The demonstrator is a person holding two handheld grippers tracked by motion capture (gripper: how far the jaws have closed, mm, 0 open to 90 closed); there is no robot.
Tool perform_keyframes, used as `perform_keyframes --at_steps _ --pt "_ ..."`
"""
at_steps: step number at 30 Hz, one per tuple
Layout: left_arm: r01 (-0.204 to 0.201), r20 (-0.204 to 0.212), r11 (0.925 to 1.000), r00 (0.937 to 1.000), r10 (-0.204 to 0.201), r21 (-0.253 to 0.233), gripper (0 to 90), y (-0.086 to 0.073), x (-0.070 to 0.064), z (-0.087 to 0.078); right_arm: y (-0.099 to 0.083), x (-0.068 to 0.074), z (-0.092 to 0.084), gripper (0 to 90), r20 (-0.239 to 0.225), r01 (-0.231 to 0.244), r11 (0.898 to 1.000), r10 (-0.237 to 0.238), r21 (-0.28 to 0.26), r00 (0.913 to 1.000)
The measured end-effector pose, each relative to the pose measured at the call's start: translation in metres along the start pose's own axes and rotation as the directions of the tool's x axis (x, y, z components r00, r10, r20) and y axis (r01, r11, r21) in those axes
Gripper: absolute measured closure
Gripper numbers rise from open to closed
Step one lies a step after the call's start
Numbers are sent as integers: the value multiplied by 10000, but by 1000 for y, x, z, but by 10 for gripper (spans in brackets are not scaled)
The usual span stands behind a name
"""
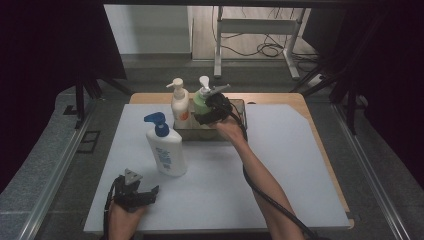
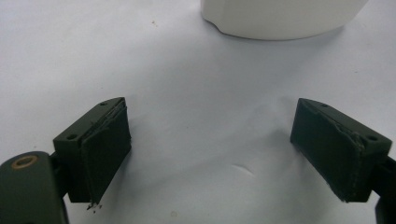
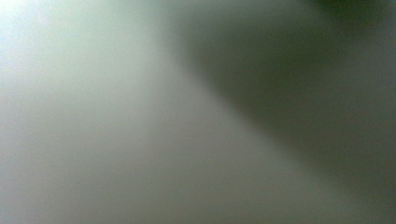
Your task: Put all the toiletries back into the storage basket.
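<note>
Resting low at the near left corner of the white mat (image 1: 280,165), the left gripper (image 1: 141,192) sits in the person's left hand (image 1: 122,216), wrist flat, its grey three-cornered plate up and its cable looping beside it; in the left gripper view its jaws stand wide apart over bare mat with nothing between them, and the rounded white base of a bottle shows just ahead. That is the white bottle with the blue pump (image 1: 165,149), upright on the mat just beyond that gripper, printed label facing this way. Moving up the table, the right forearm (image 1: 260,175) stretches diagonally from the near edge, cable trailing along it, out to the dark tray (image 1: 239,107) at the far side of the mat. There the right gripper (image 1: 209,111) is pressed against the green bottle (image 1: 200,102), a pale green body with a white pump top, standing upright in the tray. The right gripper view is a pale green blur, very close up, so the jaws appear to be around that bottle, though the pads themselves can't be made out. Just left of it in the tray stands a white bottle with an orange label (image 1: 180,105), also upright.
</note>
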State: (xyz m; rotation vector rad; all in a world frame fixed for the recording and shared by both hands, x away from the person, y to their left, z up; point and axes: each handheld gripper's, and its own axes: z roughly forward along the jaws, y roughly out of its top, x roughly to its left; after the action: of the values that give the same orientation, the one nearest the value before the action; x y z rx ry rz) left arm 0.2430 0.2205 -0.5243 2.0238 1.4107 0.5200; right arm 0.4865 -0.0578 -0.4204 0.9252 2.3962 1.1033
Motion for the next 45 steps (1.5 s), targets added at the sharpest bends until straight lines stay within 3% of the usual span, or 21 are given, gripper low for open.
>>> perform_keyframes --at_steps 16,25,29,35,45 --pt "55 4 10000 10000 -55 -41 114 0 0 0 -5 -7 7 105 -371 -487 9983 499 323 9981" --pt "38 -3 10000 10000 -38 -29 114 0 0 0 -7 -11 7 77 -640 -575 9983 582 127 9963" --pt "36 11 10000 10000 -36 -24 114 0 0 0 -5 -11 2 20 -676 -522 9986 522 10 9963" --pt "32 5 10000 10000 -32 -28 114 0 0 0 -4 -11 -8 19 -596 -283 9996 282 -2 9978" --pt "25 7 10000 10000 -25 -24 114 0 0 0 -19 -19 -26 78 -621 -299 9996 298 8 9976"
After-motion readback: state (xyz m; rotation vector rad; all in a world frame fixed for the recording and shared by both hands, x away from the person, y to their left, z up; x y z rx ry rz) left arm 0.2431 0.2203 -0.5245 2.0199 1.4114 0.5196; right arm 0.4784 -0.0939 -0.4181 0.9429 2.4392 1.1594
